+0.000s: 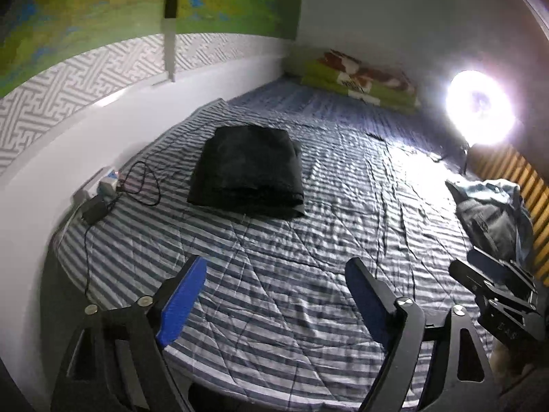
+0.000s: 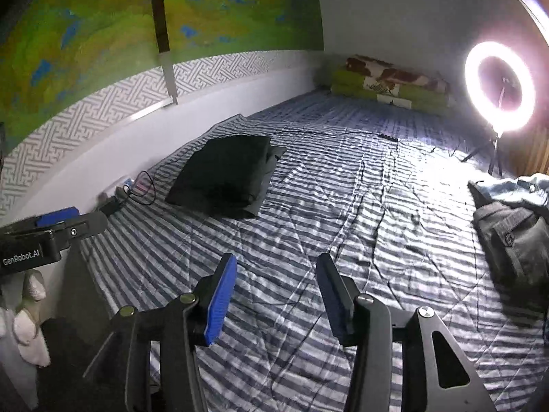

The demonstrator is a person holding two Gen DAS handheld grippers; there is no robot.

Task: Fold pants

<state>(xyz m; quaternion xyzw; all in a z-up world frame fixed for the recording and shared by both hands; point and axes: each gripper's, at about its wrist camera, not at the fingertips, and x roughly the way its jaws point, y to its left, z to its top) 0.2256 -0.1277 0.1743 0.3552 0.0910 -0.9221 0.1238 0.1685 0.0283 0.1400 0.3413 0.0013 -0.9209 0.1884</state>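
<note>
Both grippers hung over the striped bedspread [image 1: 274, 292] with nothing between their pads: my left gripper [image 1: 274, 295] stood wide apart, my right gripper [image 2: 274, 295] parted less. Folded black pants [image 1: 248, 171] lay well ahead, toward the wall with its tangle of cables [image 1: 137, 185]. More clothes [image 2: 514, 226] were cut off at the bed's right edge. Between lay open bedding.
</note>
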